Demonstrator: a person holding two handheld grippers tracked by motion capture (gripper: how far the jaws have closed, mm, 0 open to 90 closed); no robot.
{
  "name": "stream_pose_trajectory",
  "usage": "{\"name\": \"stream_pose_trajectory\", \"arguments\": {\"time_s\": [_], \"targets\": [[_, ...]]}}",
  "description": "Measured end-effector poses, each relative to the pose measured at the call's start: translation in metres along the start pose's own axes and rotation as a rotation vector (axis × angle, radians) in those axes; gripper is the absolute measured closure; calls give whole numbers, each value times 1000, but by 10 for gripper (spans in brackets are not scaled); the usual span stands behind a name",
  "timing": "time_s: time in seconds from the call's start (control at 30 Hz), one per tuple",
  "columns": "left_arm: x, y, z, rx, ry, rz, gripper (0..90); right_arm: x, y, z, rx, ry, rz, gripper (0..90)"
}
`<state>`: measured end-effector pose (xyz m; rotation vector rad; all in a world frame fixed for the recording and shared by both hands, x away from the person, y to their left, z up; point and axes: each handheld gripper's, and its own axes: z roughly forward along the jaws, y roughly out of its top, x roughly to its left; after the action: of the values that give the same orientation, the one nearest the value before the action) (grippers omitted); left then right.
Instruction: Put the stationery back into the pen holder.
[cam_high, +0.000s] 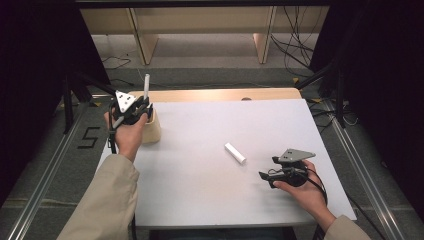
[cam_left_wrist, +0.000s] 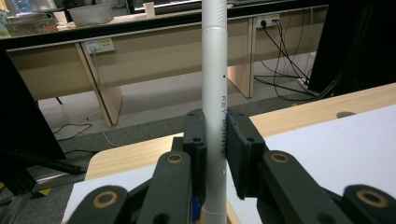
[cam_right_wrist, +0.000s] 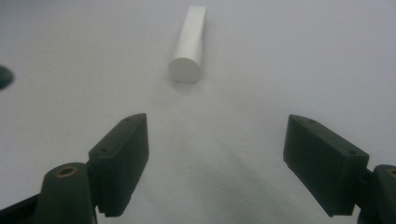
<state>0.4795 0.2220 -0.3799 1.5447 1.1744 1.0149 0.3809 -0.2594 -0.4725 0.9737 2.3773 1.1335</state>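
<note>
At about ten o'clock on the white table (cam_high: 200, 190), the left gripper (cam_high: 141, 107) is clenched on a white marker pen (cam_high: 146, 86), holding it upright just above a beige wooden holder (cam_high: 151, 131). In the left gripper view the jaws pinch the pen's barrel (cam_left_wrist: 215, 93) low down, so most of its length stands free above the pads (cam_left_wrist: 198, 140). That long lever could let the pen swing or slip if the hand tilts, and its lower end could catch the holder's rim. At about four o'clock, the right gripper (cam_high: 272, 170) rests released, jaws wide apart, aimed at the white cap (cam_high: 235, 153) lying near the table's middle. The cap (cam_right_wrist: 189, 44) is round and could roll away if nudged off-centre.
</note>
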Motion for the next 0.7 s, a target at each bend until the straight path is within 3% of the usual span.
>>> {"name": "stream_pose_trajectory", "arguments": {"time_s": [0.3, 0.7], "targets": [[11, -11, 14, 26, 14, -2, 783, 0, 0, 0, 0, 0, 0, 231], [13, -18, 23, 46, 13, 21, 782, 0, 0, 0, 1, 2, -1, 230]]}}
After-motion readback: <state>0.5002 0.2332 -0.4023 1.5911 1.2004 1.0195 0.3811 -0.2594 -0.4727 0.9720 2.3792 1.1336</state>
